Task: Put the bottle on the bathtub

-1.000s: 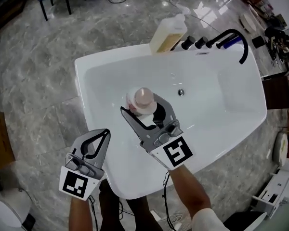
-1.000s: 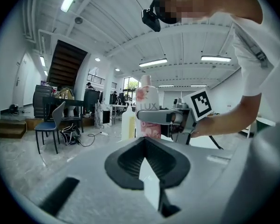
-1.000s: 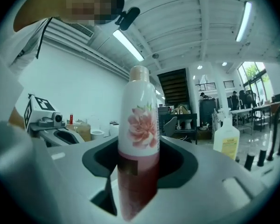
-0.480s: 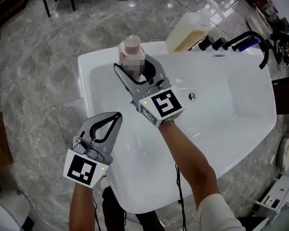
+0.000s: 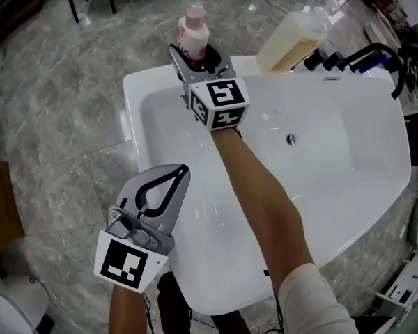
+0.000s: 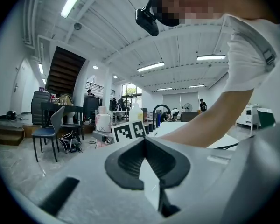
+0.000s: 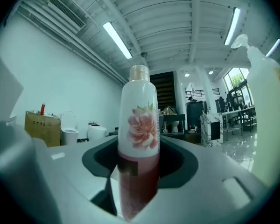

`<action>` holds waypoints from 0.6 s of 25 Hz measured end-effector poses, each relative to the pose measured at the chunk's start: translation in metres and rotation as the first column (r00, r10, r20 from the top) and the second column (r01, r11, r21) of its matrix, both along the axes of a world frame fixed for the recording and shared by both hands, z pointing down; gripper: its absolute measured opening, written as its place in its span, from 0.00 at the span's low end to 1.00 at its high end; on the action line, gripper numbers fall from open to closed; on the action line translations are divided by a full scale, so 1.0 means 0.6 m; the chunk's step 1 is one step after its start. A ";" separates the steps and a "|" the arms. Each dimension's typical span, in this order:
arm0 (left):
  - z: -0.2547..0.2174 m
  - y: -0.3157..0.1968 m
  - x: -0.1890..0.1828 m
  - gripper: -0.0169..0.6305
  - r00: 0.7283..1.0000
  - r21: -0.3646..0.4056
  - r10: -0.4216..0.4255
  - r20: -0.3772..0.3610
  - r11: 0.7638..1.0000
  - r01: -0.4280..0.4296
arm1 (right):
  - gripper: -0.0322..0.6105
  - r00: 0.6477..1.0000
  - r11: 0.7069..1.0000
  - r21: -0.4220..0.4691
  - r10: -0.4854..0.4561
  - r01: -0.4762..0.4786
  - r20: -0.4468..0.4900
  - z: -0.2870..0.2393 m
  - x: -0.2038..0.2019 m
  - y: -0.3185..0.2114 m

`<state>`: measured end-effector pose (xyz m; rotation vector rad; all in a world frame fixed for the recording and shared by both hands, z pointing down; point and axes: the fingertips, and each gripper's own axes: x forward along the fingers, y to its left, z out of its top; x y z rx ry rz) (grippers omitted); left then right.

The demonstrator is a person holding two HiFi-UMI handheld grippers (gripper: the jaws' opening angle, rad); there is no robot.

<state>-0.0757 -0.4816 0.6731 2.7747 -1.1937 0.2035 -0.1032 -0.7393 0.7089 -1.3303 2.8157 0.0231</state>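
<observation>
Swung from mid-tub to upper centre: flower-label bottle (image 5: 194,32) clamped upright in right gripper (image 5: 197,53) at bathtub (image 5: 136,92) rim, release pending. Lower left, left gripper (image 5: 180,171) pinched shut, empty.

Looks like a big open hall fitted out as a bathroom-fittings showroom or test lab, not a home. Has a freestanding white bathtub (image 5: 132,124) with a black tap (image 5: 376,47) at its far right corner, set in the open on a grey marbled floor (image 5: 63,96). Holds white toilets (image 7: 69,135) and a cardboard box (image 7: 41,125) along a bare wall, with strip lights (image 7: 117,40) on exposed beams, a blue chair (image 6: 49,132) and a dark staircase (image 6: 65,71).
</observation>
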 end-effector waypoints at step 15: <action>-0.070 0.025 0.004 0.03 1.000 0.090 0.018 0.007 0.996 -0.019 | 0.47 0.999 0.997 -0.079 -0.026 0.028 0.022 0.030 0.029 0.032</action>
